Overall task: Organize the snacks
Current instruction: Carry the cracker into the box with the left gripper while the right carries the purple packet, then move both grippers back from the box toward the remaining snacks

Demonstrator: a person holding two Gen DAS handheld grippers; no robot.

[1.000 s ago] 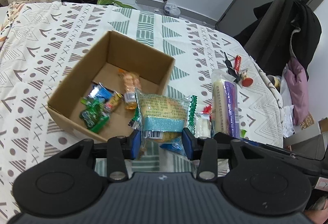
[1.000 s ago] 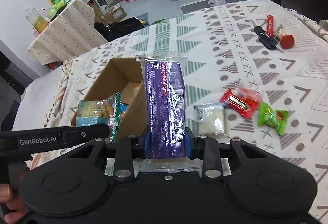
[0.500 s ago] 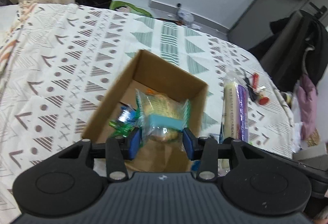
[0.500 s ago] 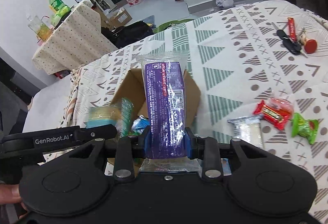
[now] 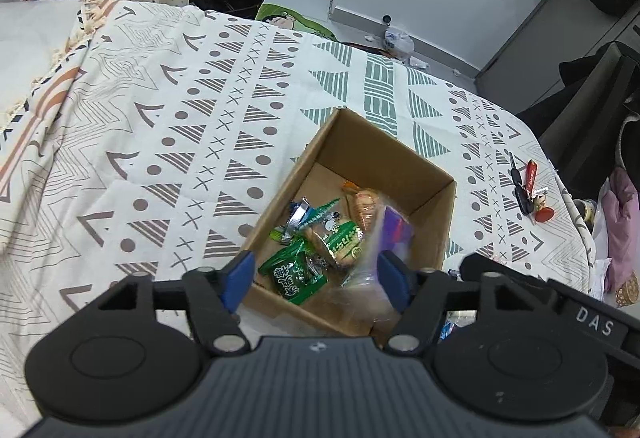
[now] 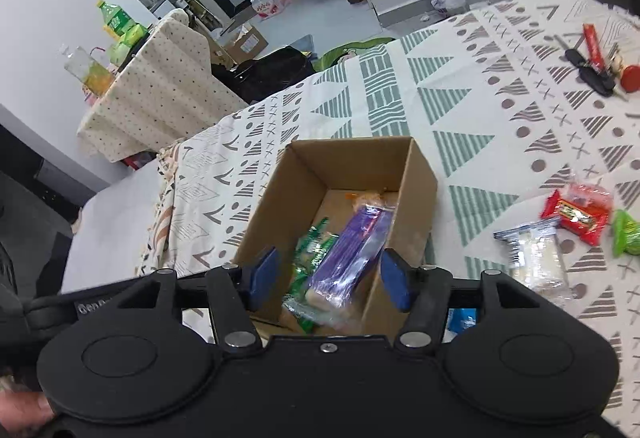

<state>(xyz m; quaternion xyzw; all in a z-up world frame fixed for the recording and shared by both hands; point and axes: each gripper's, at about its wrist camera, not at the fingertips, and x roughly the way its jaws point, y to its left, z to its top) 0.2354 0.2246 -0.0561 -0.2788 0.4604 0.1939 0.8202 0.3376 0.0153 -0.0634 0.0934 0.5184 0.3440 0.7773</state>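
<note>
Both grippers — left (image 5: pixel 316 280), right (image 6: pixel 330 280) — are hovering spread wide and empty over the cardboard box (image 6: pixel 420 173), the purple snack pack (image 6: pixel 352 250) lying inside, below the right fingers.

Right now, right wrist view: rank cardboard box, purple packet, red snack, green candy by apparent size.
1. cardboard box
2. purple packet
3. red snack
4. green candy

The green candy is cut off by the frame edge, so its rank is uncertain.
</note>
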